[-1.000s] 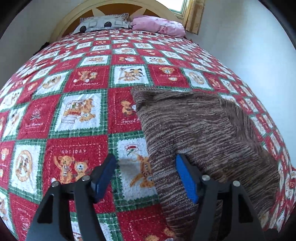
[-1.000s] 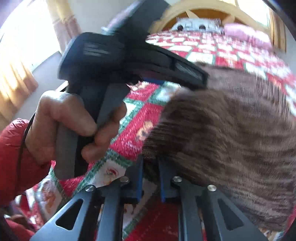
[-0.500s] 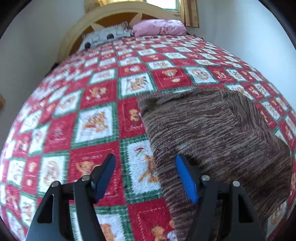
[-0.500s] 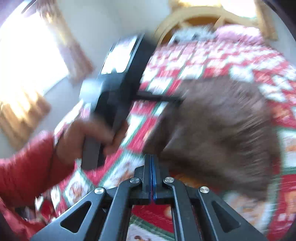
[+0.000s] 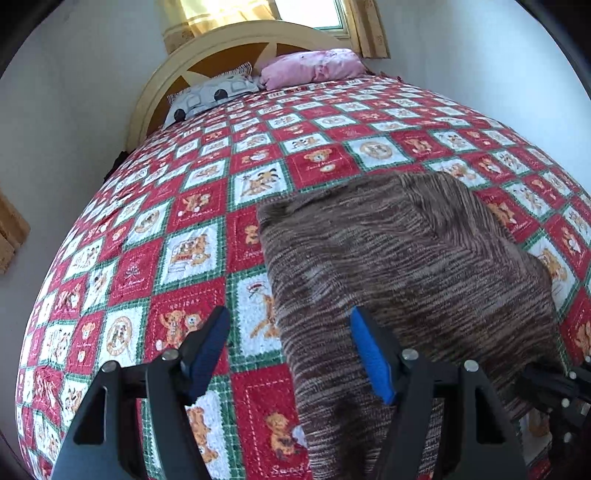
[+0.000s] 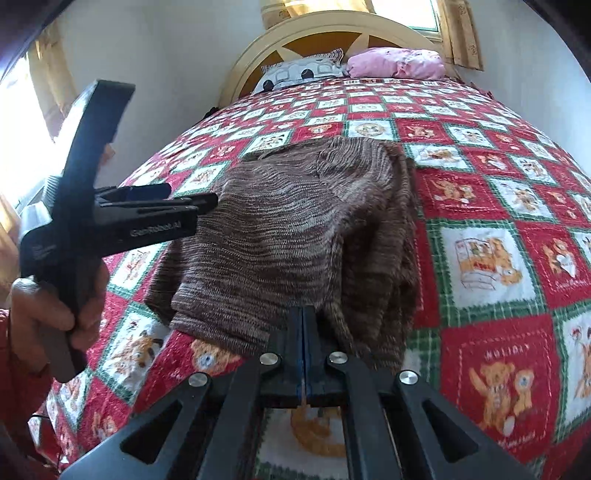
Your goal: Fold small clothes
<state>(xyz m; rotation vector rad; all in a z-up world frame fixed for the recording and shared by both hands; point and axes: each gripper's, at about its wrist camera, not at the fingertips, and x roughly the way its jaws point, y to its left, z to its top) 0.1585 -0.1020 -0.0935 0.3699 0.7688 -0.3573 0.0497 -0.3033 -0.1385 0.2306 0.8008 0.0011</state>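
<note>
A brown knit garment [image 5: 388, 266] lies folded on the red patchwork quilt [image 5: 184, 258]; the right wrist view shows its hem [image 6: 221, 325] near me and a fold down its right side. My left gripper [image 5: 288, 350] hovers open over the garment's left edge, one blue pad above the quilt, the other above the knit, nothing between them. A hand [image 6: 55, 314] holds that left gripper [image 6: 188, 197] at the left of the right wrist view. My right gripper [image 6: 303, 328] is shut, pads pressed flat together just short of the garment's near edge, with no cloth seen between them.
The bed runs back to a cream headboard [image 6: 332, 33] with a grey patterned pillow [image 6: 299, 74] and a pink pillow [image 6: 399, 62]. White walls close in on both sides. Curtained windows are at the back and far left. A red sleeve [image 6: 14, 387] shows at the lower left.
The right gripper's pads closed fully and it drew back from the garment. The left gripper stayed open, rolled and pulled back, so more of the bed and headboard shows.
</note>
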